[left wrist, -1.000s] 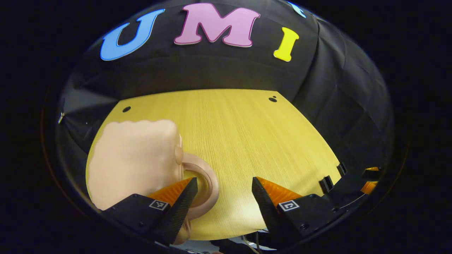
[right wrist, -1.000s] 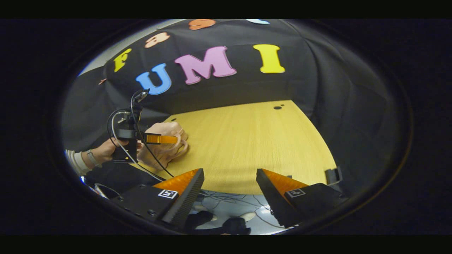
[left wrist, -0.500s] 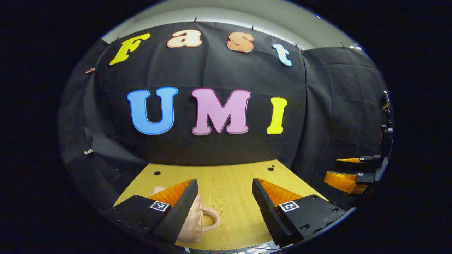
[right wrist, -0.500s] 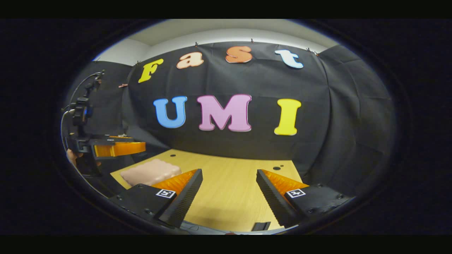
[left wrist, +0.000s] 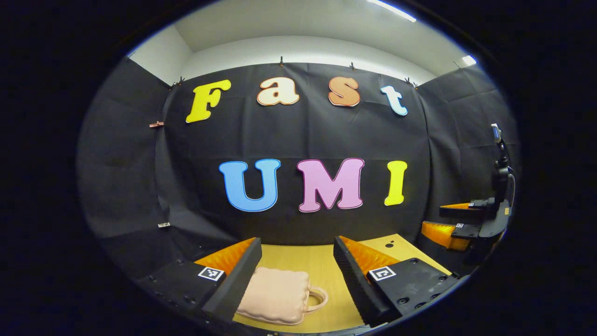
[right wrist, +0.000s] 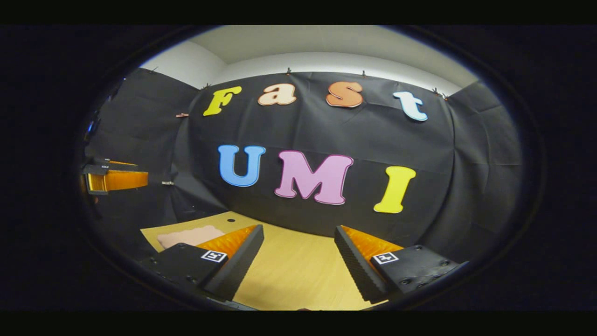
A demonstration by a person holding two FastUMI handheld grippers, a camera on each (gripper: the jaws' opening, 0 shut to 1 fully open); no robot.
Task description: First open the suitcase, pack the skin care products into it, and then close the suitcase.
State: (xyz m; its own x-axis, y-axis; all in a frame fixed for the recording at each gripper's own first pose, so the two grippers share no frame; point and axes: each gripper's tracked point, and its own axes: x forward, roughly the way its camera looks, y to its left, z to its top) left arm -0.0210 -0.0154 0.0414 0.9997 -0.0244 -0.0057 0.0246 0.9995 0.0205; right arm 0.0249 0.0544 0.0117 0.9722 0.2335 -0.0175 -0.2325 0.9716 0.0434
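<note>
Two grippers, both w/ jaws spread wide and nothing between the fingers.

Left gripper view: left gripper (left wrist: 297, 275) is held above the near edge of the wooden surface (left wrist: 326, 263), pointing level toward the booth wall. Pink suitcase (left wrist: 275, 295) lies flat on the surface, closed, low in view between the two fingers but nearer the left-hand finger, whose tip covers its left end. No contact w/ either finger that I can see; the case sits below and ahead of them. Its loop handle (left wrist: 318, 299) sticks out toward the right-hand finger, lying on the wood. Small round hole in the surface (left wrist: 388, 244) near the far right corner. Right gripper (left wrist: 447, 219) shows at the right edge of view, off past the surface's right side, well apart from the suitcase, fingers parted, empty.

Right gripper view: right gripper (right wrist: 298, 266) is over the near edge of the surface (right wrist: 298, 270), aimed at the wall. Suitcase (right wrist: 189, 235) is by the surface's left edge, partly behind the left-hand finger, well off to the side of the gap. Left gripper (right wrist: 114, 177) shows at the left edge of view, raised above the suitcase, not touching it.
</note>
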